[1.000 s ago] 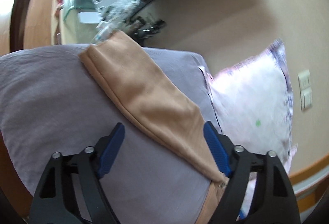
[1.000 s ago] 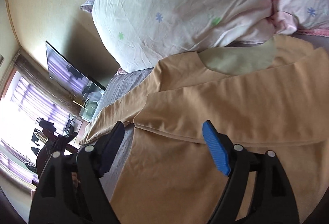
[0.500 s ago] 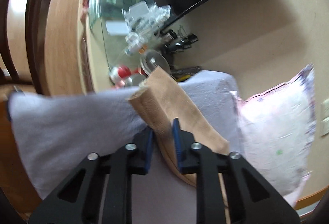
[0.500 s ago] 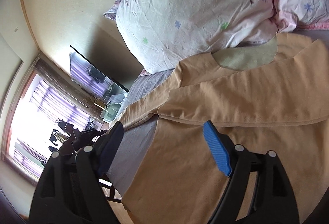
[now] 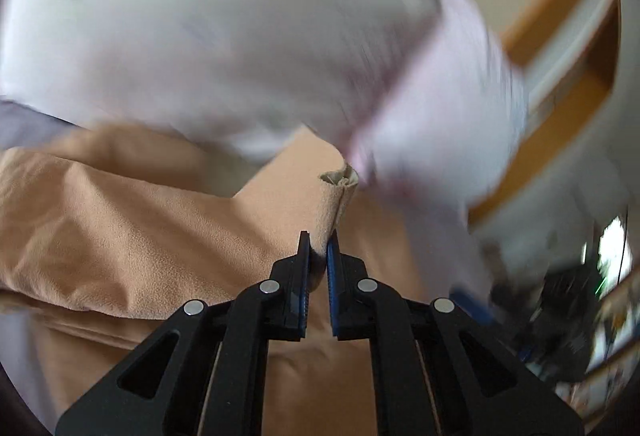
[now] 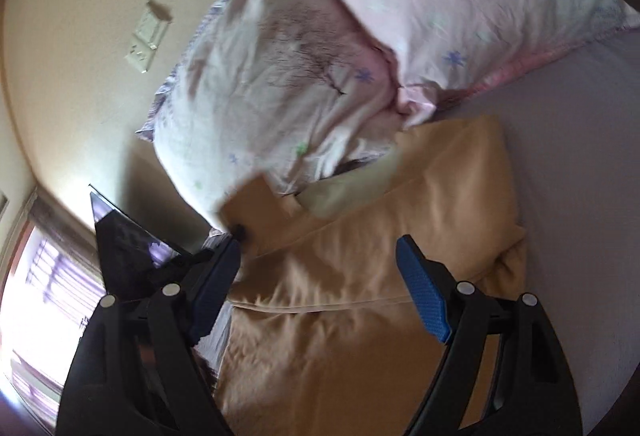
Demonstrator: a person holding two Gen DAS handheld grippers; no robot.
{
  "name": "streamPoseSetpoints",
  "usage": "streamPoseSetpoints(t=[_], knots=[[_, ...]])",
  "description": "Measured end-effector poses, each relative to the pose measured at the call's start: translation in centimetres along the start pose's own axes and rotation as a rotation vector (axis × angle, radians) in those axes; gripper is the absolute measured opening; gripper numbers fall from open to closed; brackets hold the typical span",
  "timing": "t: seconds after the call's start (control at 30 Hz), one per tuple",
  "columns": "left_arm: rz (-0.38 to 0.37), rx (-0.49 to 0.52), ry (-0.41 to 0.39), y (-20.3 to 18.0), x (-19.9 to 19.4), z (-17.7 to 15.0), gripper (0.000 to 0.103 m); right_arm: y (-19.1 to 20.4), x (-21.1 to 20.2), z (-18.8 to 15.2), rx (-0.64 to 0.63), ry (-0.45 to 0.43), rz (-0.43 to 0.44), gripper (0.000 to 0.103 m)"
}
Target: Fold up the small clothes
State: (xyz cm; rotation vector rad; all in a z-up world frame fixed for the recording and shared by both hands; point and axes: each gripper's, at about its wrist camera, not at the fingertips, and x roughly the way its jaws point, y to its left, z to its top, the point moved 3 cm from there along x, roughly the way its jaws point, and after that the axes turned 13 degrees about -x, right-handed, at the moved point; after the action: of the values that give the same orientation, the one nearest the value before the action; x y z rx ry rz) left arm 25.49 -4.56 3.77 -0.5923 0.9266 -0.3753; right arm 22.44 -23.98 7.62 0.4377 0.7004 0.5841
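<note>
A tan long-sleeved shirt point(image 6: 360, 276) lies on the grey bed sheet point(image 6: 580, 156), partly folded. My left gripper point(image 5: 318, 248) is shut on the cuff end of the tan sleeve point(image 5: 338, 192) and holds it up over the shirt body point(image 5: 120, 236). The sleeve end sticks out above the blue pads. My right gripper point(image 6: 320, 276) is open and empty, hovering above the middle of the shirt. The left wrist view is blurred by motion.
Two pale pink patterned pillows point(image 6: 360, 56) lie just behind the shirt, also filling the top of the left wrist view point(image 5: 240, 36). A wall with a switch plate point(image 6: 146, 36) is at the left. A dark screen point(image 6: 120, 236) and a bright window are at the lower left.
My left gripper shut on the sleeve end and swung it from the bed's edge over toward the shirt body by the pillows. My right gripper stayed open and shifted over the shirt.
</note>
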Motion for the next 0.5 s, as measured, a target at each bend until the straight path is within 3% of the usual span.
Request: streamPoseSetpoints(t=[0.07, 0.17, 0.23, 0.3, 0.37, 0.5], knots=[[0.057, 0.06, 0.147, -1.5, 4.1, -3.3, 0.007, -1.8, 1.0, -0.2, 0.049, 0.052, 0.0, 0.08], [0.024, 0.123, 0.201, -2.3, 3.7, -6.3, 0.007, -3.3, 2.5, -0.5, 0.082, 0.126, 0.023, 0.075], [0.009, 0.15, 0.179, -2.1, 1.4, -7.0, 0.019, -3.8, 3.9, -0.6, 0.077, 0.175, 0.021, 0.07], [-0.002, 0.187, 0.118, -1.2, -2.1, -7.4, 0.068, -3.3, 5.5, -1.3, 0.073, 0.216, 0.031, 0.064], [0.028, 0.238, 0.045, 0.3, -5.7, -8.2, 0.074, -3.4, 7.4, -1.8, 0.06, 0.27, 0.013, 0.053], [0.162, 0.276, 0.014, 3.6, -8.8, -10.0, 0.074, -3.5, 10.0, -2.6, 0.02, 0.335, -0.059, 0.038]])
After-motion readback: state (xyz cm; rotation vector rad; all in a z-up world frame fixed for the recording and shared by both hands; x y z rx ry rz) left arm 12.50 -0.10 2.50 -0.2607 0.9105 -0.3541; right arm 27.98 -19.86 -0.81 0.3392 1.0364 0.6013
